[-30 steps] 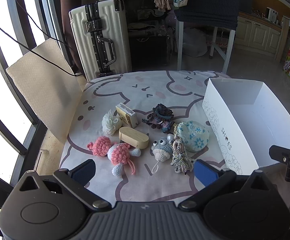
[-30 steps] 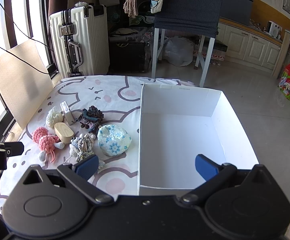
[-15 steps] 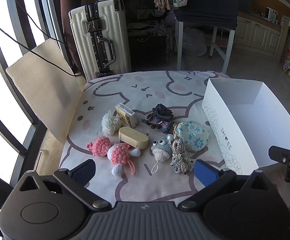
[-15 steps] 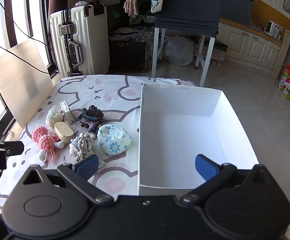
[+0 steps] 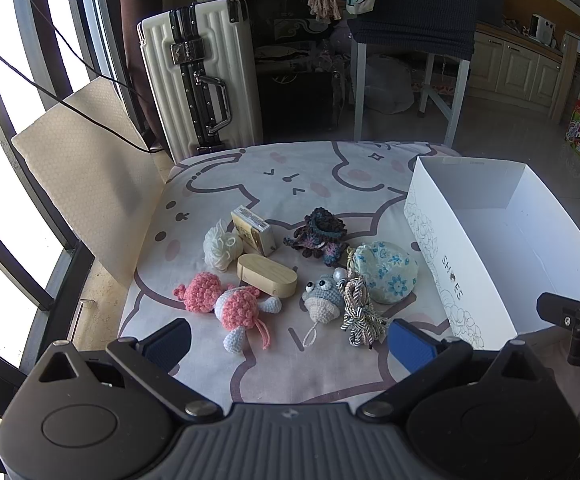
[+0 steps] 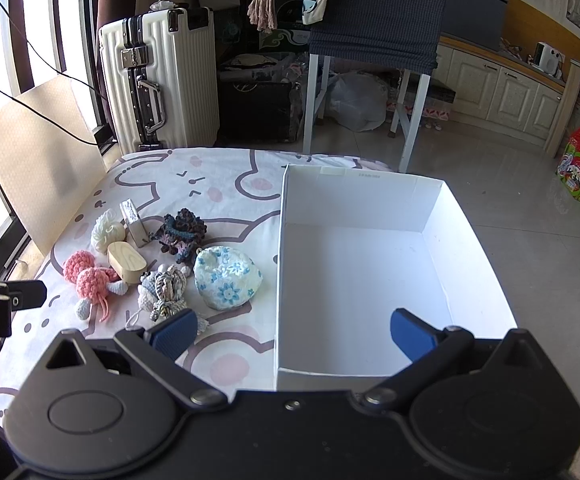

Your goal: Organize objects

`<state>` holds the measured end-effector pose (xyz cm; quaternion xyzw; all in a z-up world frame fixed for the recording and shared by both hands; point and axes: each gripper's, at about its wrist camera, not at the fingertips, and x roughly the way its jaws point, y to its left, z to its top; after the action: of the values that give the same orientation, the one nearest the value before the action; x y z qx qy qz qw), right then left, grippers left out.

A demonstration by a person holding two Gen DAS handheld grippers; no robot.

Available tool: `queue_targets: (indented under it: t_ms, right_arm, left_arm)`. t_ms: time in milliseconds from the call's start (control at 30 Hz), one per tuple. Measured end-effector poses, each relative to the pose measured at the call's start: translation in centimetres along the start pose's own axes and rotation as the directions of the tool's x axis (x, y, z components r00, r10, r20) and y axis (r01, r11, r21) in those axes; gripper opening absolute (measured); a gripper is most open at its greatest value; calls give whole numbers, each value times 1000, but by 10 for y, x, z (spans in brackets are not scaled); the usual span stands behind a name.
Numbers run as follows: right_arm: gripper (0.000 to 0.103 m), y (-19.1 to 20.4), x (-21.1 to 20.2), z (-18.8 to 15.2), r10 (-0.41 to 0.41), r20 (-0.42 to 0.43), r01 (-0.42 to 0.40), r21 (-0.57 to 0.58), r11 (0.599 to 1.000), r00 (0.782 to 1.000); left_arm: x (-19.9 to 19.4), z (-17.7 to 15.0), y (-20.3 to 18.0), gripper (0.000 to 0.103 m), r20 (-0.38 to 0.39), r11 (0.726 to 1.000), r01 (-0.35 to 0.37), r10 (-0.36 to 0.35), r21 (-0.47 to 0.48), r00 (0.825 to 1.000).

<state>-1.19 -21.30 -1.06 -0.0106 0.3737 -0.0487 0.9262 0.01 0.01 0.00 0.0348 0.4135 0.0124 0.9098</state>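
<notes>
Small items lie in a cluster on the cartoon-print cloth (image 5: 290, 184): a pink crochet doll (image 5: 230, 306), an oval wooden box (image 5: 268, 280), a white yarn ball (image 5: 220, 246), a small card box (image 5: 252, 230), a dark crochet toy (image 5: 320, 236), a grey crochet figure (image 5: 322, 300), a striped cord bundle (image 5: 360, 310) and a blue floral pouch (image 5: 386, 270). An empty white shoe box (image 6: 370, 264) stands to their right. My left gripper (image 5: 288, 346) is open and empty, near side of the cluster. My right gripper (image 6: 292, 334) is open and empty above the box's near left corner.
A cream suitcase (image 5: 206, 80) stands behind the table. A beige board (image 5: 82, 184) leans at the left by the window. A white-legged chair with dark cloth (image 6: 374, 40) stands beyond. The right gripper's side shows in the left wrist view (image 5: 578, 320).
</notes>
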Motion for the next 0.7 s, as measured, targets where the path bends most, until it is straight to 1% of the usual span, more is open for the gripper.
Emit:
queue_targets:
  t_ms: [700]
  right_arm:
    - [103, -1, 0, -3, -5, -2, 5, 0, 1000, 1000]
  left_arm:
    - [0, 0, 0, 103, 0, 1000, 2, -2, 2, 1000]
